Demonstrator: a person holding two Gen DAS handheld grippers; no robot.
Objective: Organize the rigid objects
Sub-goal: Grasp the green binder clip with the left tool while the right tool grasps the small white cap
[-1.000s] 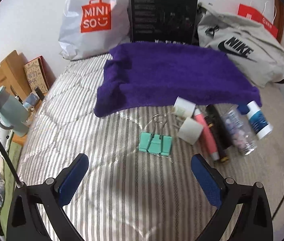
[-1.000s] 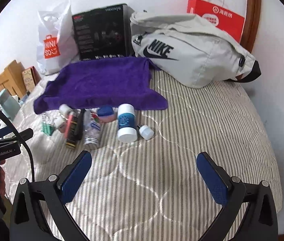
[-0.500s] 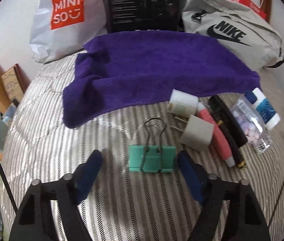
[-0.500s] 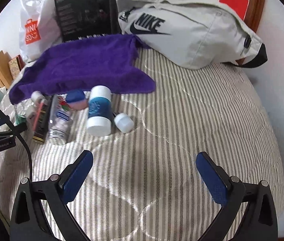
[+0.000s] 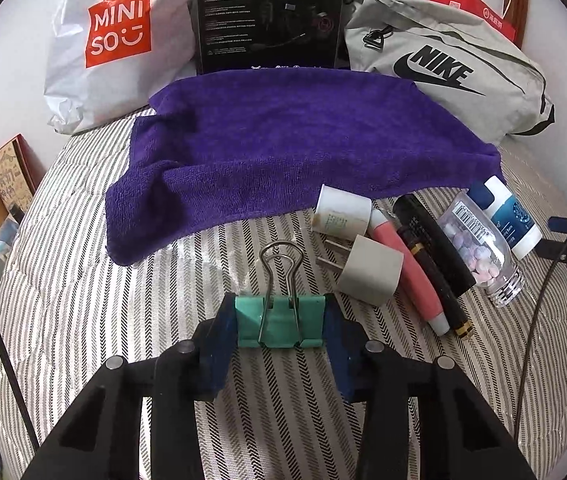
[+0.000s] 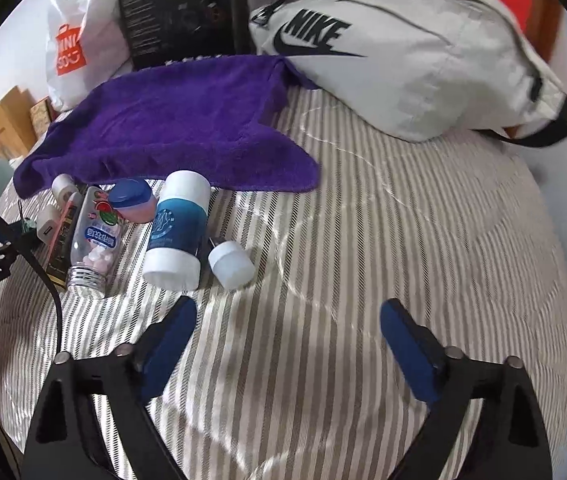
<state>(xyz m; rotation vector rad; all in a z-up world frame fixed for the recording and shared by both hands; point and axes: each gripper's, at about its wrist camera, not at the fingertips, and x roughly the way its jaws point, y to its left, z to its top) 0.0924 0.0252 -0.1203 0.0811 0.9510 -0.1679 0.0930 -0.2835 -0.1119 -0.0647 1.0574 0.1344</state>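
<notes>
We are near the start: our left gripper [image 5: 280, 322] has its pads pressed against both sides of the green binder clip [image 5: 279, 321], which lies on the striped bedspread [image 6: 363, 240] just short of the purple towel [image 5: 283, 148] — nothing sits on that towel yet. Our right gripper [image 6: 289, 334] hangs wide open and empty near the blue-and-white bottle [image 6: 177, 226]. The small white jar [image 6: 231, 264], the clear pill bottle [image 6: 93, 240] and the other pieces lie untouched in a loose row — most of the sorting, we judge, is left.
</notes>
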